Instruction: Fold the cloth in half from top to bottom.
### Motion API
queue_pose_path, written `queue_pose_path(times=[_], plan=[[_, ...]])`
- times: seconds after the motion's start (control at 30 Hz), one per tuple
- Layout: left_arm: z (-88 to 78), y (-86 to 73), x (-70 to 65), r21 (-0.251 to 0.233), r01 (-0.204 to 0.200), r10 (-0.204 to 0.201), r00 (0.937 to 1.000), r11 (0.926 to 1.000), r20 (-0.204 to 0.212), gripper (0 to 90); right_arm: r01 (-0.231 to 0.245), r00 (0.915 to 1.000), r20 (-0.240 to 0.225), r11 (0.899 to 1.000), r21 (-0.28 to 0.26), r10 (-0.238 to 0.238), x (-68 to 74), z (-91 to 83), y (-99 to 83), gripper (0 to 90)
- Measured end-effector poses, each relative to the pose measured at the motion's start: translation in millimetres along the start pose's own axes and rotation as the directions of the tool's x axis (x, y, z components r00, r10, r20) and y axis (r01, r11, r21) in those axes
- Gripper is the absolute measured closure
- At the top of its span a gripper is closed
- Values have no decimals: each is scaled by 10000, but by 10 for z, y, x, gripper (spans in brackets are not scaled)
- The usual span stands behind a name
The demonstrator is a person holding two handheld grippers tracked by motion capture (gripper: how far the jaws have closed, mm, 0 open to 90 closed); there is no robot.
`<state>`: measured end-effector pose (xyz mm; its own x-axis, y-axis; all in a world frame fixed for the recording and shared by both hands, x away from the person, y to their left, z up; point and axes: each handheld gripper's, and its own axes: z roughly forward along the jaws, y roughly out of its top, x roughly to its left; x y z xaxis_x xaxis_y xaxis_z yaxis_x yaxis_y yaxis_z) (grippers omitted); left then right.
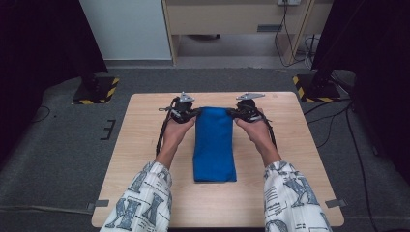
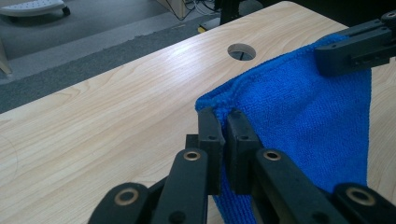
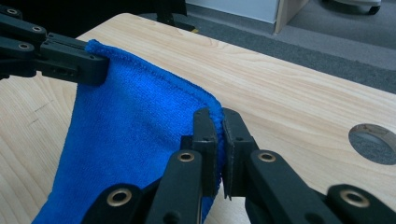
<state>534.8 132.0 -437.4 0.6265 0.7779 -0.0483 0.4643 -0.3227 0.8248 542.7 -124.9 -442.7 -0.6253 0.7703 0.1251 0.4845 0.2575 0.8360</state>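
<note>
A blue folded towel [image 1: 214,144] lies lengthwise on the middle of the wooden table [image 1: 145,145]. My left gripper [image 1: 194,114] is shut on the towel's far left corner. My right gripper [image 1: 232,113] is shut on its far right corner. In the left gripper view the blue towel [image 2: 299,121] is pinched between my left gripper's [image 2: 225,117] jaws, its far edge raised, and the right gripper [image 2: 327,63] clamps the opposite corner. In the right gripper view the towel [image 3: 135,140] hangs taut between my right gripper [image 3: 218,114] and the left gripper [image 3: 100,63].
A round cable hole [image 2: 241,51] pierces the table beyond the towel. Black stands with yellow-striped bases [image 1: 95,91] rest on the grey carpet at both far corners. Cables [image 1: 338,121] trail on the floor at the right. A wooden desk [image 1: 232,19] stands farther back.
</note>
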Motion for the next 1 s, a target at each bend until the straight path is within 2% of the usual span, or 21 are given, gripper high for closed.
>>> queue_pose_path(times=[0.2, 0.3, 0.33, 0.37, 0.4, 0.47, 0.67, 1.0], plan=[[-52, -35, -35, 75, -159, 159, 9999, 9998, -30, 857, 166, 9998, -132, 9999, -9, -166, 64, -29, -80, 862], [-132, -76, -131, 161, -451, 452, 9990, 9989, -46, 857, 253, 9995, -180, 9997, -1, -253, 112, -95, -153, 862], [-132, -76, -131, 161, -451, 452, 9990, 9989, -46, 857, 253, 9995, -180, 9997, -1, -253, 112, -95, -153, 862], [-179, -104, -204, 146, -569, 570, 9983, 9983, -74, 857, 296, 9993, -219, 9996, -24, -296, 141, -146, -194, 862], [-179, -104, -204, 146, -569, 570, 9983, 9983, -74, 857, 296, 9993, -219, 9996, -24, -296, 141, -146, -194, 862], [-229, -155, -286, 90, -688, 688, 9976, 9976, -64, 857, 428, 9989, -203, 9991, -44, -429, 175, -206, -246, 862], [-287, -222, -348, 99, -781, 781, 9969, 9969, 18, 857, 319, 9989, -326, 9994, -126, -323, 201, -268, -349, 862], [-415, -384, -461, 116, -833, 831, 9964, 9965, 181, 856, 569, 9969, -540, 9984, -18, -569, 312, -358, -473, 862]])
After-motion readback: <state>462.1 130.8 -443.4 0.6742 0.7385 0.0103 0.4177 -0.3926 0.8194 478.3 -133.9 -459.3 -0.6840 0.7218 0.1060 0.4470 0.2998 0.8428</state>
